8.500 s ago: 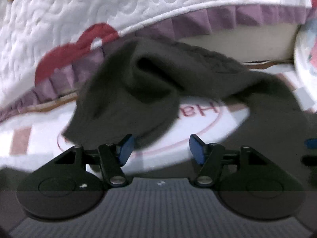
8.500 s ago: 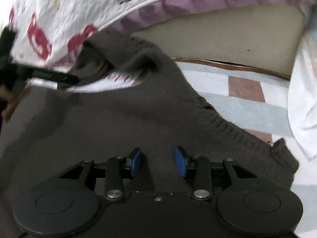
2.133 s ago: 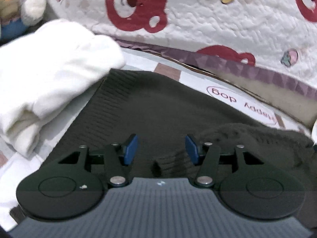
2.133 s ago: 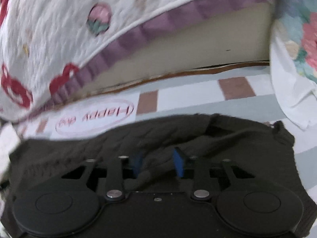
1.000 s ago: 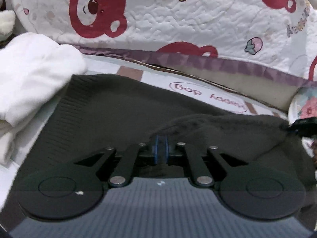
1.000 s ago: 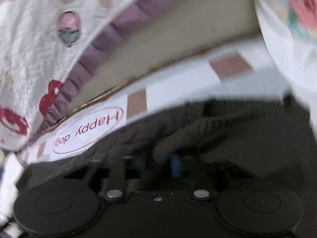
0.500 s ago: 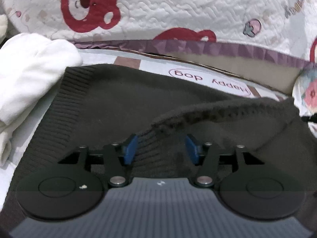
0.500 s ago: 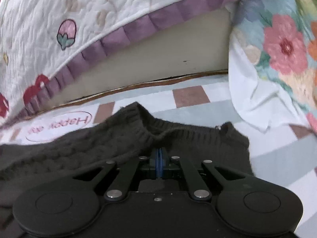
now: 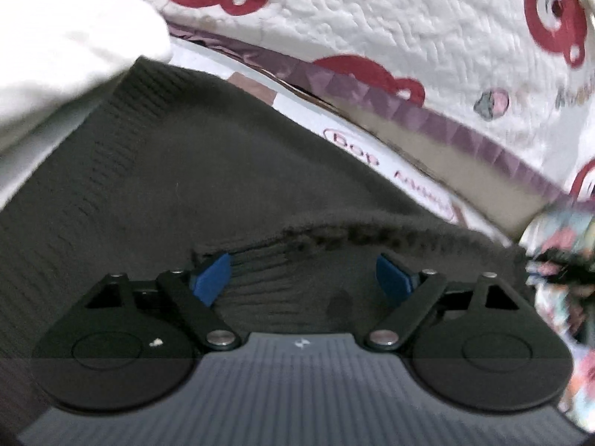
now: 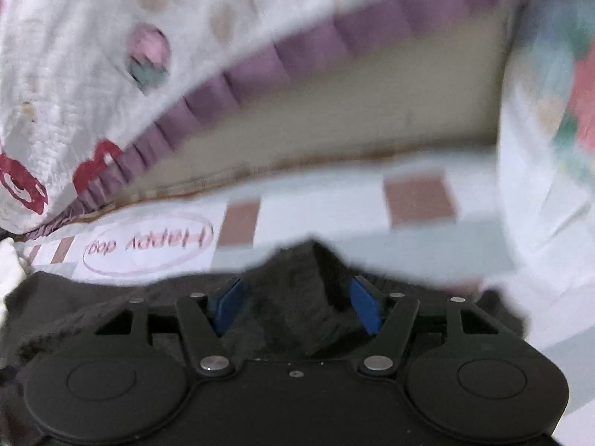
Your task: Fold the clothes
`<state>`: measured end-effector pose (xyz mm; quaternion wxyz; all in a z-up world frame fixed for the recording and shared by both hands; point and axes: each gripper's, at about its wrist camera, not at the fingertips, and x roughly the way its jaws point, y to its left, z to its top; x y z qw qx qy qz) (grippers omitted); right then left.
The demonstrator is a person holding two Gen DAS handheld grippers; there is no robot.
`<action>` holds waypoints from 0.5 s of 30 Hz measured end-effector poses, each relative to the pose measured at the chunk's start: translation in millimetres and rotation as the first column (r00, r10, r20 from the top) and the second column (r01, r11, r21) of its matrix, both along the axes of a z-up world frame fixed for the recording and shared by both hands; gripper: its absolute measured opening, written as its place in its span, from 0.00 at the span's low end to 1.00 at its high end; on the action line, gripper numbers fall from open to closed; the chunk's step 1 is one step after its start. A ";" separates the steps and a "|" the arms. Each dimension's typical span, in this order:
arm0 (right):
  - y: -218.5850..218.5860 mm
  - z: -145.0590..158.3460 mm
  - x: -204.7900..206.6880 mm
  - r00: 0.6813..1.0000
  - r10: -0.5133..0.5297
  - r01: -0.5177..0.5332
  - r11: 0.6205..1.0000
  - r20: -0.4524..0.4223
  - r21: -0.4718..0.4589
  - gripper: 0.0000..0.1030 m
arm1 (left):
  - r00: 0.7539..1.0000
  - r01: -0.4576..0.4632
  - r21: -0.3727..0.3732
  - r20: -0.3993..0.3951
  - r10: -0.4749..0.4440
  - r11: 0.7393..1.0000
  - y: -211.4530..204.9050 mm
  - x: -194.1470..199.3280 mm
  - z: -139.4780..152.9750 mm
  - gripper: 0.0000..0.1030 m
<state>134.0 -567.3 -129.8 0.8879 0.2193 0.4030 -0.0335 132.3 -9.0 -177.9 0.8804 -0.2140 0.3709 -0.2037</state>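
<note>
Both views are motion-blurred, and each gripper body hides the near part of the dark knit sweater (image 9: pixel 208 171) lying on the checked mat (image 10: pixel 334 200) beside the bear-print quilt (image 9: pixel 427 26). Left gripper (image 9: pixel 303 278) and right gripper (image 10: pixel 295 306): jaws opening, pads clear of the knit between them. Only the left view shows the white garment (image 9: pixel 63 37) at the sweater's ribbed hem; only the right shows the raised peak of knit.

A bear-print quilt (image 9: pixel 427 37) with purple trim hangs over a checked mat (image 10: pixel 334 200); white cloth (image 9: pixel 55 44) left, floral fabric (image 10: pixel 557 111) right.
</note>
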 end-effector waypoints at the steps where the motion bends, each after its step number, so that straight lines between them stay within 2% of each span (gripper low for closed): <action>1: 4.1 -2.2 -3.4 1.000 0.010 -0.010 1.000 0.014 0.009 0.61 | 1.000 0.016 0.009 0.012 -0.016 1.000 -1.8 -1.1 -0.3 0.71; 2: 8.2 -4.4 -6.9 0.999 0.020 -0.020 1.000 0.029 0.018 0.51 | 0.999 0.039 0.022 0.022 -0.040 0.999 -4.6 -1.4 -0.4 0.36; 3: 12.3 -6.6 -10.3 0.999 0.029 -0.030 0.999 0.043 0.027 0.22 | 0.998 0.054 0.025 0.037 -0.054 0.998 -7.0 -1.5 0.6 0.12; 4: 16.3 -8.8 -13.8 0.998 0.039 -0.041 0.999 0.058 0.036 0.10 | 0.996 0.062 0.022 0.055 -0.063 0.998 -9.0 -1.7 1.9 0.00; 6: 18.8 -5.8 -20.3 0.993 0.036 -0.042 0.998 0.108 0.054 0.09 | 0.992 0.079 0.017 0.092 -0.081 0.997 -13.1 -2.0 4.5 0.00; 8: 13.7 7.2 -26.2 0.982 0.004 -0.019 0.997 0.186 0.076 0.09 | 0.979 0.061 0.055 0.191 -0.071 0.997 -14.7 -7.5 25.7 0.00; 10: 3.6 21.9 -32.9 0.962 -0.050 0.016 0.992 0.268 0.127 0.09 | 0.949 0.026 0.049 0.313 -0.040 0.998 -8.7 -16.8 58.7 0.00; 12: -12.4 36.3 -42.0 0.932 -0.122 0.052 0.977 0.342 0.206 0.09 | 0.906 -0.004 0.026 0.424 -0.008 1.000 0.1 -28.7 93.8 0.00; 13: -16.8 41.3 -45.9 0.923 -0.133 0.056 0.975 0.362 0.215 0.09 | 0.907 0.010 0.023 0.421 -0.019 1.000 2.9 -30.5 101.2 0.00; 15: -16.5 43.7 -49.1 0.934 -0.106 0.055 0.986 0.341 0.156 0.09 | 0.927 0.061 0.011 0.371 -0.060 0.998 7.3 -29.8 108.1 0.02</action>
